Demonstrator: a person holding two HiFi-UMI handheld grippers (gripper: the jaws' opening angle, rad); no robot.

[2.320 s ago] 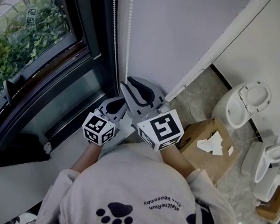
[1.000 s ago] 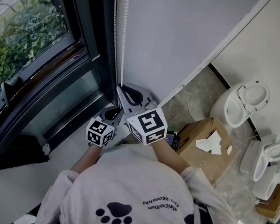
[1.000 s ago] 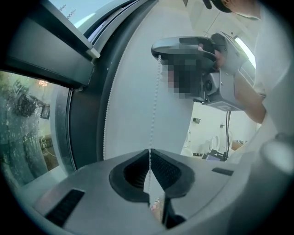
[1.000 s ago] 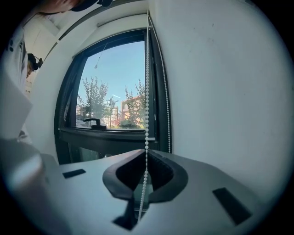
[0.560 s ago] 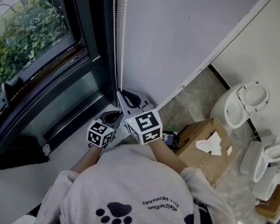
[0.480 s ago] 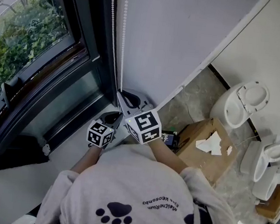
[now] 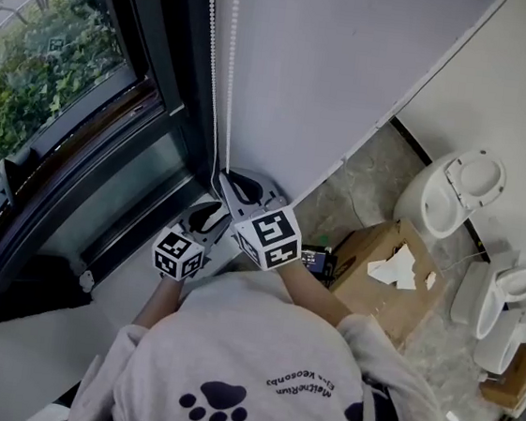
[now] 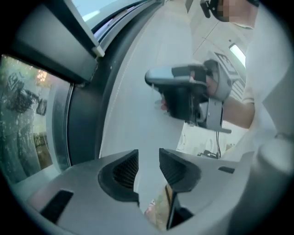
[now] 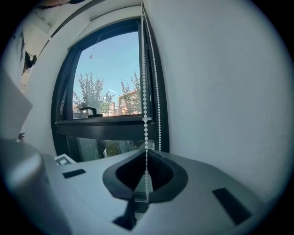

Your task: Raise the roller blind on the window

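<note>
Although the roller blind shows nowhere over the glass of the one dark-framed window [image 9: 110,78], so it is judged mostly raised with perhaps more pulling left, its white bead pull chain [image 9: 145,114] hangs in two strands at 12 o'clock. The right tongs [image 9: 146,160] are clamped on one strand. The left tongs [image 8: 148,160], at 8 o'clock from them, have just been opening and hold nothing. One brown cardboard box [image 7: 384,266] sits at 3 o'clock.

Grey paw-print sweatshirt [image 7: 276,348]; grey left gripper [image 8: 148,159] and right gripper [image 9: 146,160] carry marker cubes [image 7: 269,239].
</note>
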